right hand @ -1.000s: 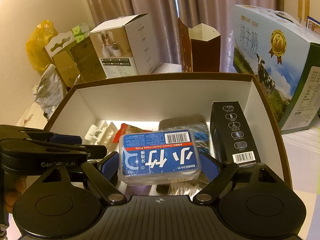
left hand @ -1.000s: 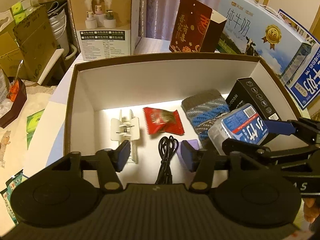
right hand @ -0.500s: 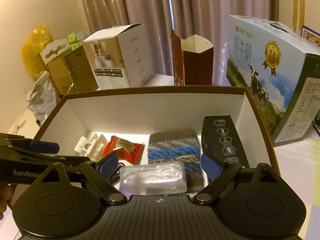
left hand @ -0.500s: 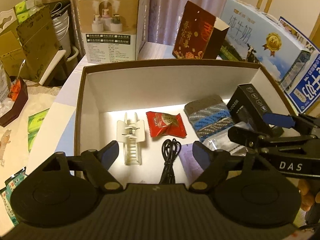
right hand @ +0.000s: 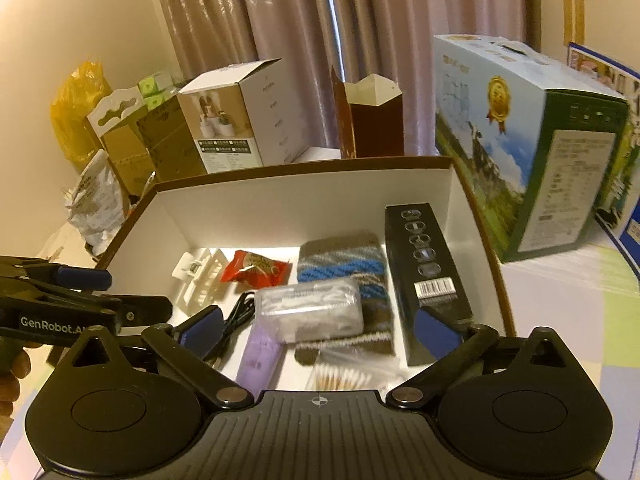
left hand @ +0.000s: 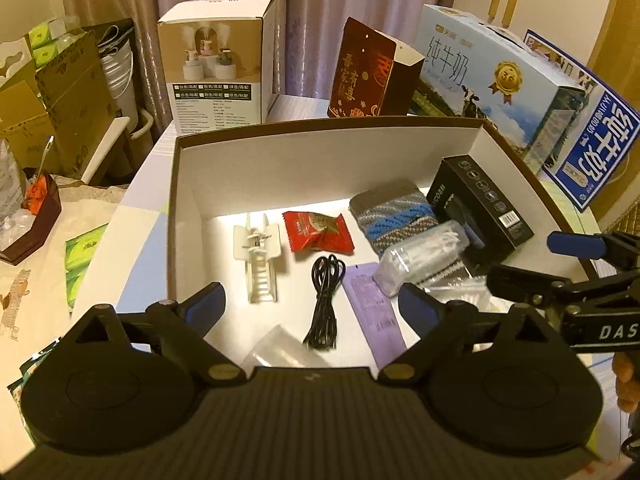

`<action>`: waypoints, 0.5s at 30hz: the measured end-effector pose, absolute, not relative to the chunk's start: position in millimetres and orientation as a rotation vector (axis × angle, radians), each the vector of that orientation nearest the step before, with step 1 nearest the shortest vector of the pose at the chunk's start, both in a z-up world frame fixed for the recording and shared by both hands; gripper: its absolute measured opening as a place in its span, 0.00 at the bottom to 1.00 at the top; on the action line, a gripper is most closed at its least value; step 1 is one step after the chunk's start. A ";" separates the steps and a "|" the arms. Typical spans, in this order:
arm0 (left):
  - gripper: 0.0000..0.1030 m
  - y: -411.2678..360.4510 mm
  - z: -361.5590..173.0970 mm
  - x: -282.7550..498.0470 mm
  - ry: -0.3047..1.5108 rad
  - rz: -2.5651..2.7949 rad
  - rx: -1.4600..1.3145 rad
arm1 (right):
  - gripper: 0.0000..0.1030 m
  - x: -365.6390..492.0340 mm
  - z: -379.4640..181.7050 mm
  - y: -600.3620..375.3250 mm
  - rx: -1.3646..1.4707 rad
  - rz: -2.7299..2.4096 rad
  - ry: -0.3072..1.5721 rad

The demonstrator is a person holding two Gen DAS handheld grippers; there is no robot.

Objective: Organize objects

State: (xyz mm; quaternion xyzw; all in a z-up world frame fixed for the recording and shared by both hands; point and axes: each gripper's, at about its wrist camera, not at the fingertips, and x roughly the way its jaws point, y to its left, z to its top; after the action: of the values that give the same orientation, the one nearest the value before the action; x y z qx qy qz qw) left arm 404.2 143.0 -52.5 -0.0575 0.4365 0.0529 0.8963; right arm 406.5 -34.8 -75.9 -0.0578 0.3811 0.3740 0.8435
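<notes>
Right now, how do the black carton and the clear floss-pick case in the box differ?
The black carton is opaque, long and narrow, lying by the box's right wall; the clear floss-pick case is see-through, shorter and rounded. The carton rests on the box floor, the case on the knitted pouch. Both lie inside the box, ungripped.

A clear plastic case [right hand: 309, 309] lies flat atop the striped knit pouch [right hand: 340, 264] inside the brown-rimmed box [right hand: 304, 165].

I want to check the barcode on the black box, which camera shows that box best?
The right wrist view: the black box lies lengthwise, its top face and barcode unobstructed. In the left wrist view the black box sits angled at the far right, with its near end behind the clear plastic case.
</notes>
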 end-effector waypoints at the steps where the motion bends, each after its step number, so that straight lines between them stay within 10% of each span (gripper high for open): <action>1: 0.89 142.2 -50.5 399.1 0.904 0.115 -0.118 | 0.98 403.2 -74.0 -38.5 -0.120 0.787 0.803; 15: 0.90 123.3 -26.5 324.4 0.874 0.121 -0.143 | 0.98 354.5 -51.9 -88.2 -0.062 0.761 0.807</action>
State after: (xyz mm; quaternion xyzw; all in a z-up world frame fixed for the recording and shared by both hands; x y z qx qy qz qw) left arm 324.4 123.3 -26.5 -0.0693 0.4225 0.0587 0.9018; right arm 354.5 -88.2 -51.9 -0.0292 0.3831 0.3610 0.8497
